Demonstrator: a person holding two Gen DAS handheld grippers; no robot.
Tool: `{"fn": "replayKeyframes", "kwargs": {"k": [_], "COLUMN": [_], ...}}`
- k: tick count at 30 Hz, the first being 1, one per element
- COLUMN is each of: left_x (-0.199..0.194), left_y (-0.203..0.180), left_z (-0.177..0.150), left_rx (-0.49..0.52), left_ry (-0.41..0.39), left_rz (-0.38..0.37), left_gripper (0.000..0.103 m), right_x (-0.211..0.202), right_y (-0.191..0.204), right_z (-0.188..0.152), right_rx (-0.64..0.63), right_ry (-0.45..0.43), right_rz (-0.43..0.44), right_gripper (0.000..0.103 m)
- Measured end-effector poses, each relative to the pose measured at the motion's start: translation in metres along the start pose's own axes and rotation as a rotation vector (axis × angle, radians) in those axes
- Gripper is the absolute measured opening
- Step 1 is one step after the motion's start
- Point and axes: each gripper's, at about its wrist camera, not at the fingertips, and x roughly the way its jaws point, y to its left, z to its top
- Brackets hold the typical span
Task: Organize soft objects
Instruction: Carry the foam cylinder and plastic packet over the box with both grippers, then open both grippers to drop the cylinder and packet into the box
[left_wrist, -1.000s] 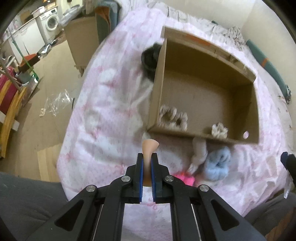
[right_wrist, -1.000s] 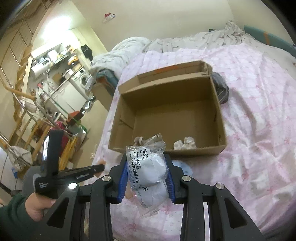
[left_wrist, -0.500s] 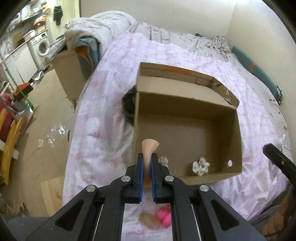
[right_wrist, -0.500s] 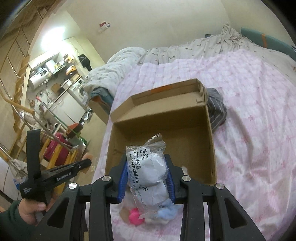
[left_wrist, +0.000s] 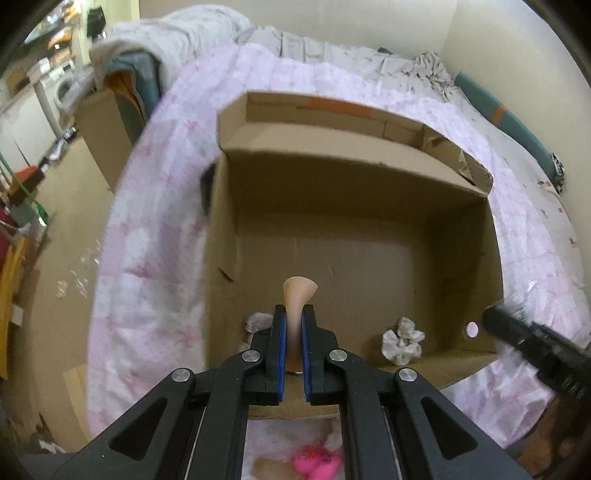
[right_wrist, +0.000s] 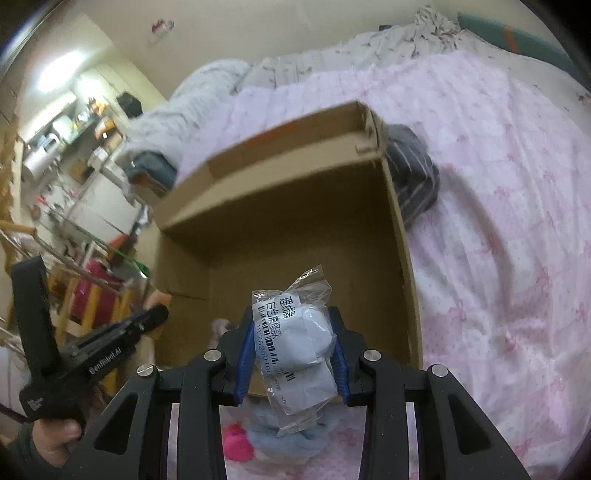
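Bedspread (left_wrist: 155, 229), pink and floral, carried an open brown cardboard box (left_wrist: 354, 206). Left gripper (left_wrist: 293, 317) clamped a beige rubbery piece (left_wrist: 298, 295) at six o'clock over it; right gripper (right_wrist: 291, 332) squeezed a clear bagged white bundle (right_wrist: 295, 343).

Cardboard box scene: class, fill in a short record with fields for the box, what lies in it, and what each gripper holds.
Box: open brown cardboard box on pink patterned bedspread
Inside: two white fabric scrunchies, near front wall
Left gripper: shut on thin peach-coloured soft piece
Right gripper: shut on clear plastic packet with white contents
Outside, front: pink soft toy
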Motion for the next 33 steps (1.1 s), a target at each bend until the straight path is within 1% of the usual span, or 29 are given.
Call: {"fn": "replayKeyframes", "kwargs": {"k": [3,6,9,12,16,23,29,33], "left_x": [0.008,0.012,0.012,0.011,0.008,0.009,0.010,0.009], "left_y": [-0.003,-0.003,-0.005,-0.004,-0.004,-0.003,-0.008,-0.009], "left_z": [-0.002,-0.004,-0.005,-0.006,-0.007,-0.010,-0.012,-0.012], "left_rx": [0.014,0.014,0.034,0.036,0.054,0.070,0.091,0.091], "left_ry": [0.006,0.010,0.007,-0.002,-0.017,-0.019,-0.008,-0.024], "left_rz": [0.013,-0.009,-0.011,-0.013,0.004,0.015,-0.016,-0.019], "left_gripper": [0.007,0.007,0.007,0.007,0.007,0.007,0.007,0.007], "right_x": [0.012,0.022,0.030,0.037,0.043,0.041,0.041,0.041], "right_y": [0.001,0.003,0.006,0.004,0.002,-0.002,-0.002,0.000], "right_z": [-0.005,-0.009,-0.012,-0.015,-0.019,-0.018,-0.017,-0.018], "right_rx": [-0.029,-0.047,-0.066,-0.055,-0.053,-0.038,-0.040,-0.045], "right_ry": [0.035,0.062,0.087,0.117,0.146,0.139,0.140,0.138], "right_rz": [-0.028,-0.047,-0.078,-0.092,-0.113,-0.123,-0.106,-0.093], "right_gripper": [0.037,0.037,0.037,0.037,0.037,0.037,0.037,0.037]}}
